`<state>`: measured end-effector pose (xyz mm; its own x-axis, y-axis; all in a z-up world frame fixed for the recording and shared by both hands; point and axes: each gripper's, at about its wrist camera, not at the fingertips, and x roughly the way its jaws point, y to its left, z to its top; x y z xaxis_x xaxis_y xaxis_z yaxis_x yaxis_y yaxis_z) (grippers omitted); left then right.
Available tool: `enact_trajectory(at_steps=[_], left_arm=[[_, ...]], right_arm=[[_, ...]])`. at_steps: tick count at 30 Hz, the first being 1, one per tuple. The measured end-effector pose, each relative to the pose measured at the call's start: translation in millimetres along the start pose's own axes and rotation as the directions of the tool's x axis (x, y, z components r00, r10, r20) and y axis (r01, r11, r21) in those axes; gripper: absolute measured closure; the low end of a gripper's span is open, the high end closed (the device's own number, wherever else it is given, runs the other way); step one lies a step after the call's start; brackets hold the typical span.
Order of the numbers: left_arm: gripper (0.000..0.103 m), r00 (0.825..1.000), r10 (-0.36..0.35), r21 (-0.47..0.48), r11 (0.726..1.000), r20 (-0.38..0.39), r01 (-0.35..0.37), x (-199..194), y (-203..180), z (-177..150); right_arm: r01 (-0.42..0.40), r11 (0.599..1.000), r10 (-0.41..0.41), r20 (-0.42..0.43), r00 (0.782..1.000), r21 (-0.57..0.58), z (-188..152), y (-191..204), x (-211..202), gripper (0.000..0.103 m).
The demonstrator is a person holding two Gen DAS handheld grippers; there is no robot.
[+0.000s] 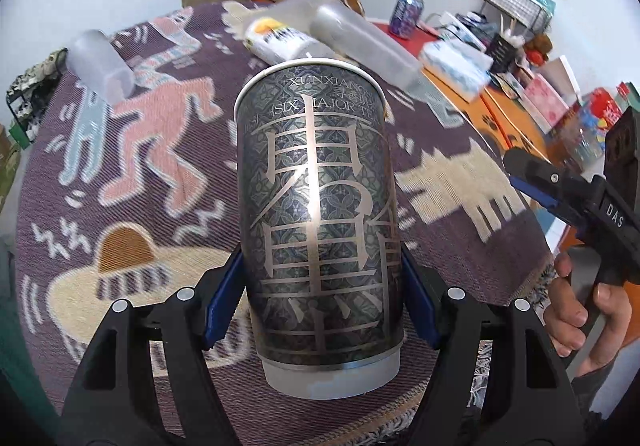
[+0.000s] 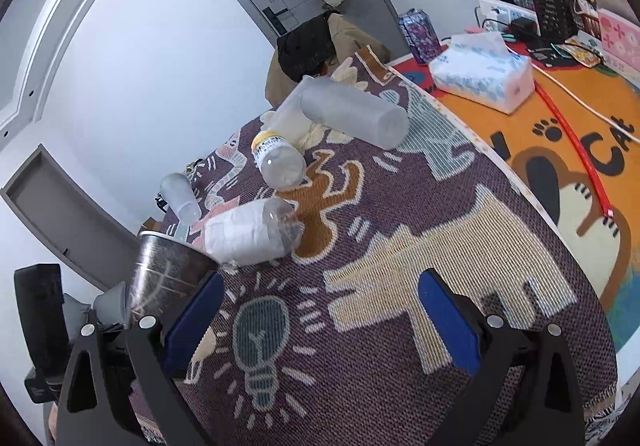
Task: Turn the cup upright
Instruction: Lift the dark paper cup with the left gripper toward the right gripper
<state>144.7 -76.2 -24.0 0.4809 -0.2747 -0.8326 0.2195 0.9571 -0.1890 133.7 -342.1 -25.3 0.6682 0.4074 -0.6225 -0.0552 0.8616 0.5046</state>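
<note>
A dark patterned paper cup with silver characters is between my left gripper's blue pads. The left gripper is shut on its lower body, and the rim points up and away. The cup's white base is nearest the camera. In the right wrist view the same cup shows at the lower left, tilted. My right gripper is open and empty above the patterned cloth. It also shows in the left wrist view at the right edge, held by a hand.
Several clear plastic bottles and frosted cups lie on the cloth: a frosted cup, a yellow-capped bottle, a white-labelled bottle, a frosted tumbler. A tissue pack and a can sit on the orange mat.
</note>
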Motion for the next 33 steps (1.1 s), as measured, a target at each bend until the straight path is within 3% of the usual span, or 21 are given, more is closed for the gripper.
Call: enact_trajectory(at_steps=[10,14,21,33], left_arm=[[0.03,0.994,-0.046,0.046,0.998,-0.098,0.051,43.3,-28.2,-8.6],[0.008,0.997,-0.051,0.045,0.998,-0.057,0.053,36.8,-30.2,-4.2],[0.007,0.998,-0.054,-0.012,0.998,0.022,0.054,10.9,-5.5,2.2],[0.006,0.996,-0.004,-0.12,0.993,0.089,0.015,-15.3,53.8,-11.0]], right_arm=[[0.027,0.999,-0.026,-0.026,0.999,0.042,-8.8,-23.4,-6.5,0.008],[0.018,0.998,-0.015,-0.046,0.999,0.058,-10.6,-28.2,-6.3,0.008],[-0.158,0.976,0.177,-0.122,0.977,0.152,-8.1,-23.5,3.3,0.008],[-0.245,0.952,0.287,-0.252,0.924,0.184,-10.5,23.3,43.9,0.008]])
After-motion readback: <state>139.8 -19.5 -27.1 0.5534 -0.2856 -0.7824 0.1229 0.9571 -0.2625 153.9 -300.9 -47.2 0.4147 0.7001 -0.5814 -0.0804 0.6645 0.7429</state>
